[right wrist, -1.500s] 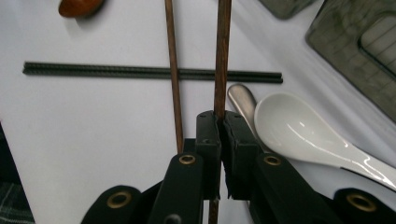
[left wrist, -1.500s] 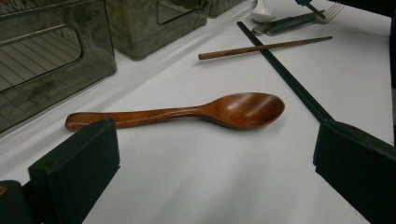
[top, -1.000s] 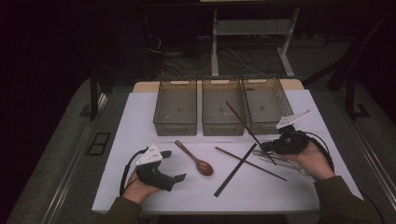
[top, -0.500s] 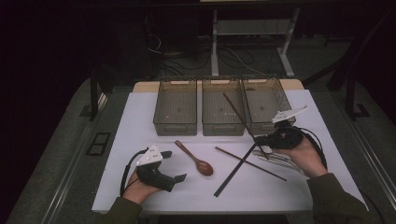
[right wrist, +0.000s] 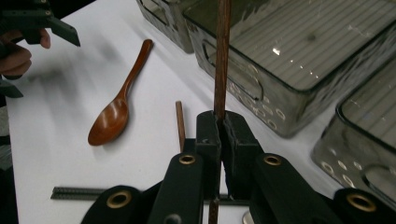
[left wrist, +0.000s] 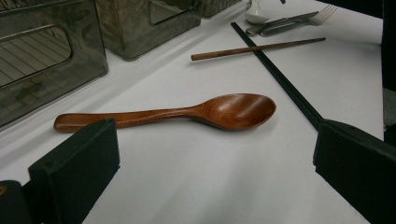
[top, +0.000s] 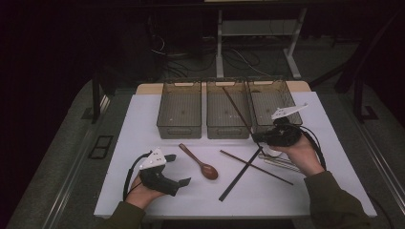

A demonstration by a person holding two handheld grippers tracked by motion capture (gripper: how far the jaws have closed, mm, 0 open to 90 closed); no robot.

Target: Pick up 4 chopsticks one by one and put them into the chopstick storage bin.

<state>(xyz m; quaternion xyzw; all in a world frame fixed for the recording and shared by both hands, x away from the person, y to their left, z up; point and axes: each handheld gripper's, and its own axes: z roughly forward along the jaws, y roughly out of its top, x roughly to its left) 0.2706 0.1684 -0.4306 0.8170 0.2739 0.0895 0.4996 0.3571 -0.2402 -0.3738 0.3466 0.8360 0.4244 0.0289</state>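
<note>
Right gripper [top: 258, 138], jaws clamped on a brown chopstick [top: 235, 107], has shifted left and slightly toward the bins since a second ago. The chopstick has travelled with it: its far end earlier lay over the gap between the middle bin [top: 227, 109] and right bin [top: 270, 102]; it now slants across the middle bin. The right hand [top: 298, 152] followed.

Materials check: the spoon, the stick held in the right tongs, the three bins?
Spoon: looks like wood, reddish-brown with a soft sheen and faint grain.
Held chopstick: probably wood too, brown and matte.
Bins: likely smoky see-through plastic, since the ribbed floor shows through glossy walls; tinted acrylic or similar can't be ruled out.
</note>
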